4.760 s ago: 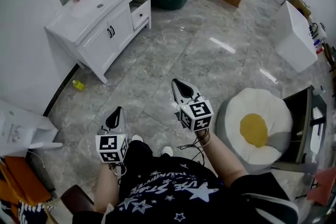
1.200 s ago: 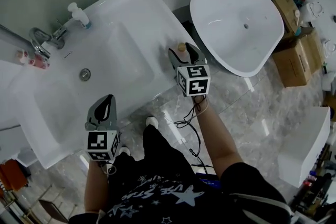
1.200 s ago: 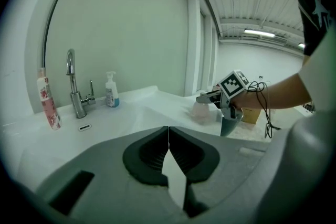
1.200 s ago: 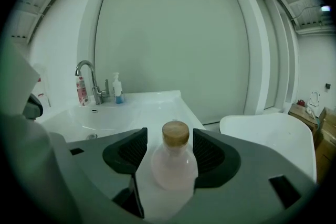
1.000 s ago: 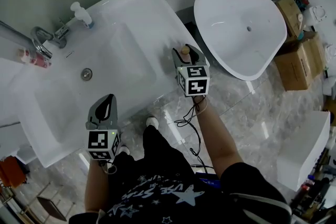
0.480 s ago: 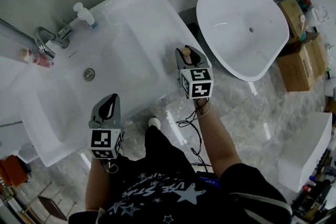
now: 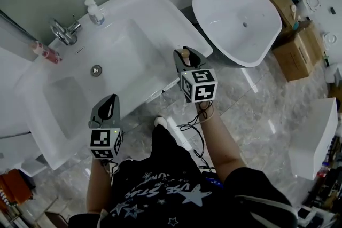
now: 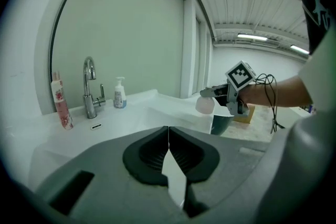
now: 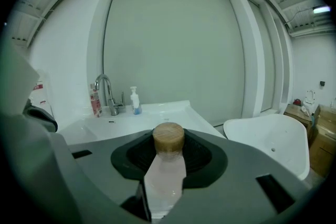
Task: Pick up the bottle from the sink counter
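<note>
A small clear bottle [image 7: 185, 53] with a round wooden cap stands upright between the jaws of my right gripper [image 7: 186, 58], which is shut on it at the right front corner of the white sink counter [image 7: 155, 10]. In the right gripper view the bottle [image 9: 167, 170] fills the gap between the pads. The left gripper view shows the bottle [image 8: 204, 105] held level with the counter's edge; whether it touches the top I cannot tell. My left gripper [image 7: 110, 106] hangs shut and empty over the counter's front edge, its jaws [image 8: 168, 131] pressed together.
A chrome faucet [image 7: 64, 32], a pump soap bottle [image 7: 96, 12] and a pink tube [image 7: 45, 52] stand along the counter's back. A white bathtub [image 7: 235, 10] lies right of the counter, with cardboard boxes [image 7: 296, 42] beyond it. The floor is grey marble tile.
The head view has swung a little, so the counter sits further right in the picture. My right gripper stays round the bottle at the counter's corner. The left gripper has hardly moved.
</note>
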Demonstrator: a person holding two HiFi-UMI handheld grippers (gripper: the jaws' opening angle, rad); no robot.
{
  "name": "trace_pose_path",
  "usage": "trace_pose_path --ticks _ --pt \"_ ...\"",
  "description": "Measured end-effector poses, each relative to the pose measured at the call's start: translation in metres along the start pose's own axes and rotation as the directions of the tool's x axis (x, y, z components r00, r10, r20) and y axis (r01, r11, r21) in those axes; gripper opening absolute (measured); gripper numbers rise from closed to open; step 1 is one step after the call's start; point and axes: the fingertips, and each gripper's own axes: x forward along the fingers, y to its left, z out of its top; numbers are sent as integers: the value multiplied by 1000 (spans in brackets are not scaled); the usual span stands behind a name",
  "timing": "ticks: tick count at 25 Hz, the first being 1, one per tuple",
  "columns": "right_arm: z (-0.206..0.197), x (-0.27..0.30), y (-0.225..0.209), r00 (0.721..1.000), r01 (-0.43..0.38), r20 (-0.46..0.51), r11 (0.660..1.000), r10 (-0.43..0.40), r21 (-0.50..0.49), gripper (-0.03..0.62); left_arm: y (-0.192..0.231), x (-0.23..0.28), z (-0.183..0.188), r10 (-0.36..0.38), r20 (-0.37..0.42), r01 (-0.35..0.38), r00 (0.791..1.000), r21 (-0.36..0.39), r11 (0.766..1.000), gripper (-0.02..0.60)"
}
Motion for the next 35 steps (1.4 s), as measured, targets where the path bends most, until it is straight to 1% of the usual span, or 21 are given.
trace_pose_path --ticks 7,12,15,19,24,29,32,35 --pt "-1 -70 70 999 21 49 999 -23 30 137 8 -76 -25 -51 47 50 998 27 998 20" --pt "-12 -115 123 995 49 86 998 -53 49 137 20 -128 -49 -80 78 76 994 49 996 20" --pt "-19 -140 155 993 64 91 997 -69 49 137 28 -161 -62 -96 92 91 991 56 994 20" --pt "-29 -176 200 991 94 94 994 -98 49 137 36 -207 -83 -135 98 128 986 78 989 20" --pt "-45 -224 255 983 139 109 988 -147 74 137 41 -260 -108 -207 107 195 972 112 974 20" --pt "-79 -280 300 978 179 86 979 -188 94 137 31 -302 -136 -276 86 262 957 143 954 20" --pt "-101 -308 321 980 187 58 978 -193 94 137 20 -322 -145 -306 85 291 948 151 945 20" --pt "-119 -325 339 983 176 42 980 -181 89 137 7 -332 -150 -327 88 312 941 151 938 20"
